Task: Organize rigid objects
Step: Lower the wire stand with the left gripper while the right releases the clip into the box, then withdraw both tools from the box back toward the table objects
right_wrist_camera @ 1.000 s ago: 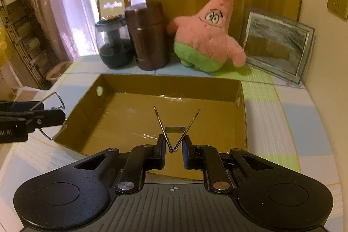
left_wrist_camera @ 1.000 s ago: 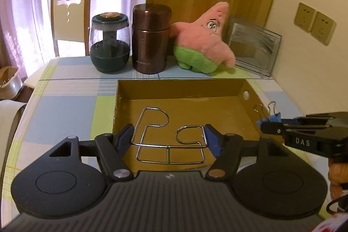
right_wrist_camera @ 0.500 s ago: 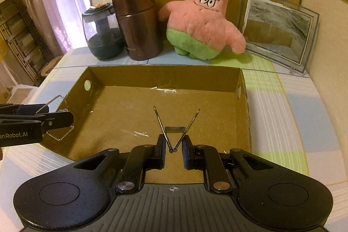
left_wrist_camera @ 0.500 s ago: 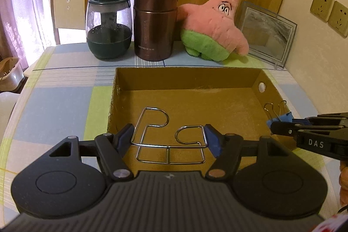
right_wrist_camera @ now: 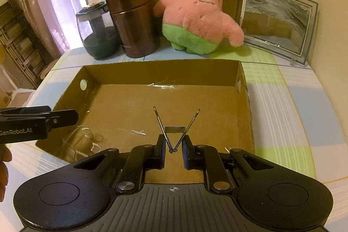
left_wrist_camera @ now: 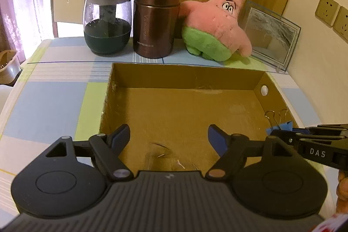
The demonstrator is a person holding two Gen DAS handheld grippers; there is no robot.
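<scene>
Left wrist view: my left gripper (left_wrist_camera: 169, 135) hangs over the cardboard box (left_wrist_camera: 187, 77) on the counter (left_wrist_camera: 52, 101), jaws opening with nothing between them. A blurred wire shape (right_wrist_camera: 80, 140) lies on the box floor, perhaps the wire puzzle. My right gripper (right_wrist_camera: 173, 150) has its jaws clamped on the binder clip (right_wrist_camera: 175, 129) above the box.
</scene>
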